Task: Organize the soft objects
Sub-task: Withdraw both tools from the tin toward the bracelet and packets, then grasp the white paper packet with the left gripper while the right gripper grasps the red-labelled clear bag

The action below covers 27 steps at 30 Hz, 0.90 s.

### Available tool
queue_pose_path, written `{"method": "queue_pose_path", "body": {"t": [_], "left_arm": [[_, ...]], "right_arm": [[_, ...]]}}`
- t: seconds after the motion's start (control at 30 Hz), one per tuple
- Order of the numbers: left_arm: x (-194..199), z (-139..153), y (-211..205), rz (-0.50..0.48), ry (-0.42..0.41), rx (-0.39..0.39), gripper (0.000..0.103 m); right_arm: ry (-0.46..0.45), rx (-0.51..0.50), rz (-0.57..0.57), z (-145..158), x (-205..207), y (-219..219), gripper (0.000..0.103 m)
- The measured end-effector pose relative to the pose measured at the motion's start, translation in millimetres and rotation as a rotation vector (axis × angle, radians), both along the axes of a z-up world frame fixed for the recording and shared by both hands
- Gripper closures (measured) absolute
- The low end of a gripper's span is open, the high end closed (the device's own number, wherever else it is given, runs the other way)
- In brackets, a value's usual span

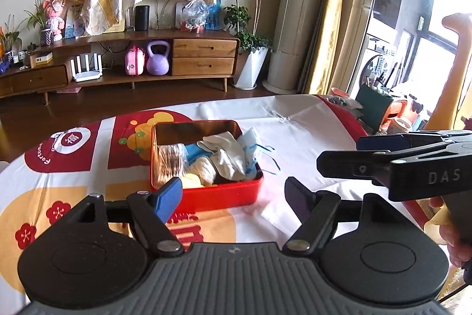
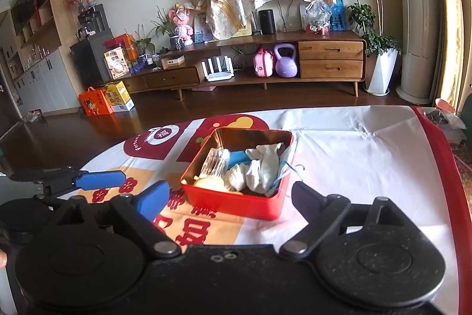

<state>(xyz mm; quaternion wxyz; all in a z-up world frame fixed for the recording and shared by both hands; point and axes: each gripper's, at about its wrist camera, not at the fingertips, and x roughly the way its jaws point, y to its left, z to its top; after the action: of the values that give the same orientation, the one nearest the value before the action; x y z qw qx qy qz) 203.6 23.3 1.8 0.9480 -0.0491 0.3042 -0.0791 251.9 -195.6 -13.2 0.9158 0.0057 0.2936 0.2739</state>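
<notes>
Purple kettlebell (image 2: 285, 60) beside pink case (image 2: 263, 62), perhaps a bag.

Red tin (image 2: 236, 204), shiny gold inside, ahead of blue-padded black fingers (image 2: 153, 198). White gloves (image 2: 265, 164) and blue cloth (image 2: 237, 157) within. White tablecloth (image 2: 354, 155) printed with red and yellow shapes beneath.

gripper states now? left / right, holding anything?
Left gripper: jaws open, holding nothing, short of the red tin.
Right gripper: jaws open, holding nothing.
</notes>
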Motion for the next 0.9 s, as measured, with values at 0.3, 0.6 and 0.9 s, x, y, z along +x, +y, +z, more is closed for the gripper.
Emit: {"method": "queue_pose_path", "body": {"t": [0.3,0.6,0.9], "left_arm": [[-36,-12,-4,0.010,0.011,-0.011,0.019],[-64,-35,-4,0.029,0.036,-0.058,0.005],[-85,-64,-17,0.021,0.075,-0.073,0.000]], "right_arm": [[-0.022,0.007,0.009,-13,-41,-17,0.000],[-0.032,-0.011,0.028,-44,-77,-28,0.000],[0.033,0.018,-0.035,-74,-79,-41,0.001]]}}
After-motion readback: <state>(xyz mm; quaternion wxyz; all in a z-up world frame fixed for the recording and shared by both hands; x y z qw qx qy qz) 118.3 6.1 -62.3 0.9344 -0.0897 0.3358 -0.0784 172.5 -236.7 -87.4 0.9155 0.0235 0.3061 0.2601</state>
